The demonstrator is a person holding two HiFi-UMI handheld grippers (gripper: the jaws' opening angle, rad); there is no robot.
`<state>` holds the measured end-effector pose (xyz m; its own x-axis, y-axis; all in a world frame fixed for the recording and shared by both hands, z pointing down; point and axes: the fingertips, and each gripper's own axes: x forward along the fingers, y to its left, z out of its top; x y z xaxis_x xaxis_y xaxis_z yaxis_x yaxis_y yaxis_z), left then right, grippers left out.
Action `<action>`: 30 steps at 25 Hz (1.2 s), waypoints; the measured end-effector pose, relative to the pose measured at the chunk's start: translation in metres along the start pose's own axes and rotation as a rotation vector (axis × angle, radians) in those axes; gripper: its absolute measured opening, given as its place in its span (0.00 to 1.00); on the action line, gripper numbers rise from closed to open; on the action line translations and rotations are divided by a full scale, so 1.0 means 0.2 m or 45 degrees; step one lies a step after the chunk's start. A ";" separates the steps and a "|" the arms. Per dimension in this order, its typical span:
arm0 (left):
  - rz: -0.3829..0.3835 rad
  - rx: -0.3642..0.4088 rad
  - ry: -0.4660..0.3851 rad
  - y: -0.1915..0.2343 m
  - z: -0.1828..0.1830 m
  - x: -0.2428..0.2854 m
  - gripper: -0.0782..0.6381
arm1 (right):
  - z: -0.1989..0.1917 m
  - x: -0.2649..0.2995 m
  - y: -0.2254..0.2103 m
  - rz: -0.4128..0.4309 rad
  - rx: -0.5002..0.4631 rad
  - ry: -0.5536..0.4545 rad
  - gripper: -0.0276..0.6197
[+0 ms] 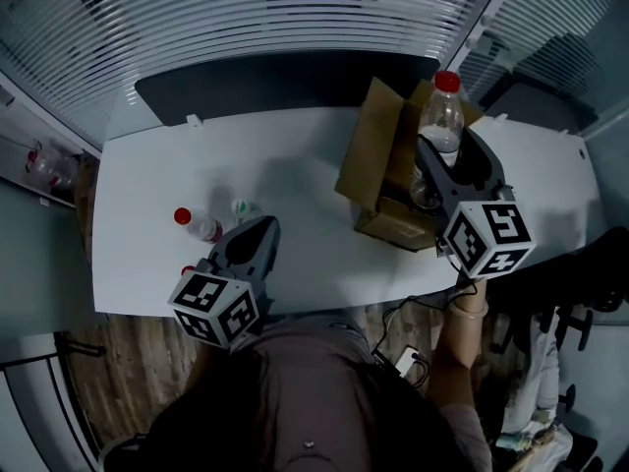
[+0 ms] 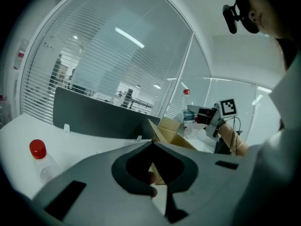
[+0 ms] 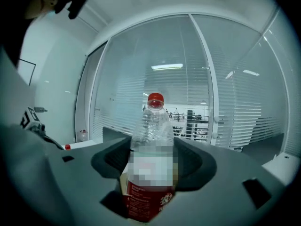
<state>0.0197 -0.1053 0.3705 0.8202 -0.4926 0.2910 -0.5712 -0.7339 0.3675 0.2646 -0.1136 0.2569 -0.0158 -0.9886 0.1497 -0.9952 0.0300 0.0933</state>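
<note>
Two hand-held grippers over a white table (image 1: 314,254), seen from above. At the upper right of the head view, the right gripper (image 1: 447,165) is clamped on a clear plastic bottle (image 3: 151,145) with a red cap; its jaws close around the labelled middle, so the neck and cap stand free above them and the bottle sits upright. The bottle hangs directly over an open cardboard box (image 1: 369,165) whose flaps are folded outward, which leaves the top of the box clear.

At the lower left, the left gripper (image 1: 257,232) lies low near the table's front edge; its jaws are together at the tips and hold nothing. Just ahead of it, a red-capped bottle (image 1: 200,224) and a pale-capped bottle (image 1: 242,209) lie on their sides on the table, close to each other and well apart from the box.
</note>
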 end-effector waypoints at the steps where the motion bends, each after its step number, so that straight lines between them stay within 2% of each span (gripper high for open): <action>1: 0.003 0.000 -0.003 0.00 0.00 0.00 0.12 | 0.03 -0.02 0.03 0.017 0.008 -0.027 0.51; 8: 0.045 -0.006 -0.031 0.03 0.01 -0.07 0.12 | 0.16 -0.09 0.26 0.137 0.022 -0.150 0.51; 15: 0.132 -0.032 -0.066 0.09 0.01 -0.18 0.12 | 0.20 -0.07 0.53 0.313 0.046 -0.215 0.51; 22: 0.266 -0.067 -0.122 0.20 0.01 -0.34 0.12 | 0.14 0.00 0.84 0.537 0.106 -0.244 0.51; 30: 0.415 -0.103 -0.180 0.31 0.00 -0.49 0.12 | 0.04 0.07 1.16 0.749 0.162 -0.202 0.51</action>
<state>-0.0967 -0.1024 0.3637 0.5877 -0.7587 0.2810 -0.7995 -0.4913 0.3457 0.0334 -0.1213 0.2733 -0.5695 -0.8220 -0.0083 -0.8190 0.5682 -0.0797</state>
